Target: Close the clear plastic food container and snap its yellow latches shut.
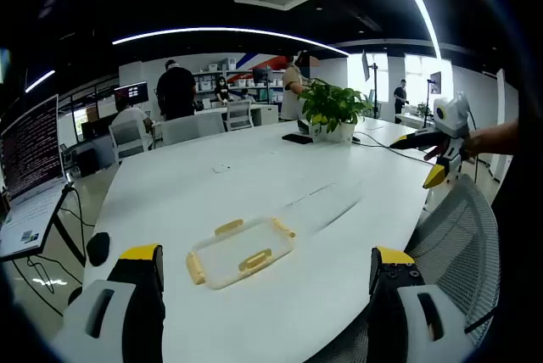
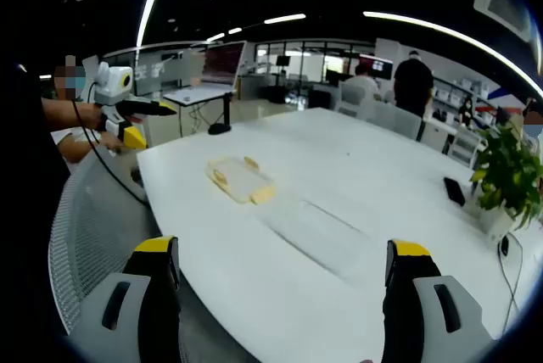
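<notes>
An open-plan office: white meeting table [image 1: 254, 185], monitors [image 1: 131, 92] (code onscreen), mesh chairs [image 1: 458, 227]

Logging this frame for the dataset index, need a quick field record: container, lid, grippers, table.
container: clear base on white table
lid: clear, yellow latches, lying flat beside base, not on it
left gripper: open, above table edge, holding nothing
right gripper: open, holding nothing
contact: neither gripper touches container or lid
other: potted plant, black phone
</notes>
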Demonstrator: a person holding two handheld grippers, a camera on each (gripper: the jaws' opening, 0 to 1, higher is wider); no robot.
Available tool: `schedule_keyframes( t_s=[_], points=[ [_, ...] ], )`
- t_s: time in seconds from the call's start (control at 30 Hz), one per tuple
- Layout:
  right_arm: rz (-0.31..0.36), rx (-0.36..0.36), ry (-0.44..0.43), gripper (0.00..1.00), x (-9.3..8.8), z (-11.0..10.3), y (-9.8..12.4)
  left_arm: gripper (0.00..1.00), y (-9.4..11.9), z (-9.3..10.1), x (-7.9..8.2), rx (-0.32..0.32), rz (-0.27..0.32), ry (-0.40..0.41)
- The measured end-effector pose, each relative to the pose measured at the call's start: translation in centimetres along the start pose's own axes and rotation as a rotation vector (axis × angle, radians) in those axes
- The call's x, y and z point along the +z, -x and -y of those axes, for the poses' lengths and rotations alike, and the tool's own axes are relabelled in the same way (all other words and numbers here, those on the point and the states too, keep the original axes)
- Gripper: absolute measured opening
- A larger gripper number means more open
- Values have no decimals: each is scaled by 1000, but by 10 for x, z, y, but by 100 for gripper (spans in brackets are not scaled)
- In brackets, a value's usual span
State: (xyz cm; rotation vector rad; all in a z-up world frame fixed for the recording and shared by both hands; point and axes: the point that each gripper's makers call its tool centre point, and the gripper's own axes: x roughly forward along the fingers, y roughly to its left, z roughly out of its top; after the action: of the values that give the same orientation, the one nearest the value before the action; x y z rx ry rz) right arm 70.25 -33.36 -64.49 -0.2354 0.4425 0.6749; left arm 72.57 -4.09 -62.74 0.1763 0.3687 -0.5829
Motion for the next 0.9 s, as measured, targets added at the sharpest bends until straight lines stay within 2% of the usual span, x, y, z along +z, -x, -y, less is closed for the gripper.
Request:
schedule_keyframes(
  t_s=[0.9],
  points=[
    [-8, 5, 7, 100, -2, 0, 3, 99, 2, -1, -3, 0, -4, -1]
  ],
)
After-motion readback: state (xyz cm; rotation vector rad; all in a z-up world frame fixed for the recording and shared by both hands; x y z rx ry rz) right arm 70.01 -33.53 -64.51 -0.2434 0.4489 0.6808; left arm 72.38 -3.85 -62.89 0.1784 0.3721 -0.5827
